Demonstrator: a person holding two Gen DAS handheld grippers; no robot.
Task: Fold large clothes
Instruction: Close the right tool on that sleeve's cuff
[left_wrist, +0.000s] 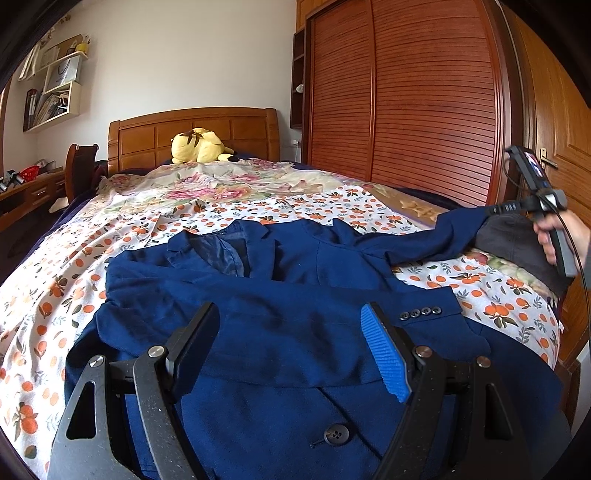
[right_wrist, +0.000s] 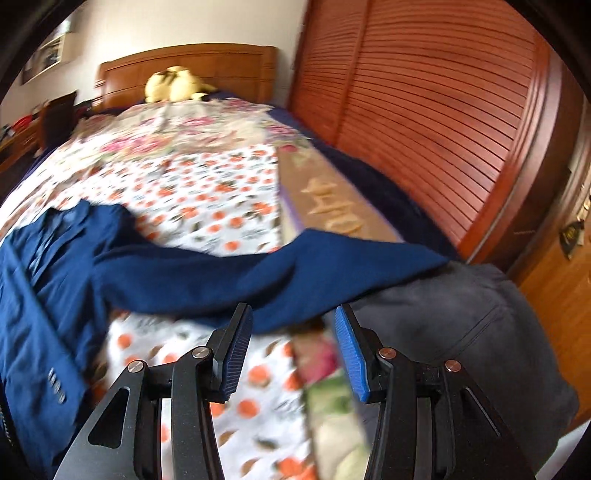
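A dark blue blazer (left_wrist: 295, 288) lies face up on the orange-print bed sheet (left_wrist: 74, 277). One sleeve is folded across its chest, with the cuff buttons (left_wrist: 421, 312) at the right. My left gripper (left_wrist: 290, 317) hovers open just above the chest, with nothing between its pads. The other sleeve (right_wrist: 258, 273) stretches out to the right, its end resting on a dark grey garment (right_wrist: 461, 332). My right gripper (right_wrist: 293, 317) stands open just short of that sleeve, with only the sheet showing between its fingers. In the left wrist view a hand (left_wrist: 554, 229) holds the right gripper's handle.
A yellow plush toy (left_wrist: 199, 146) sits at the wooden headboard. A slatted wooden wardrobe (left_wrist: 406, 92) runs close along the bed's right side, with a door (left_wrist: 565, 147) beyond it. A desk and chair (left_wrist: 77, 166) stand at the left. A floral quilt covers the bed's far half.
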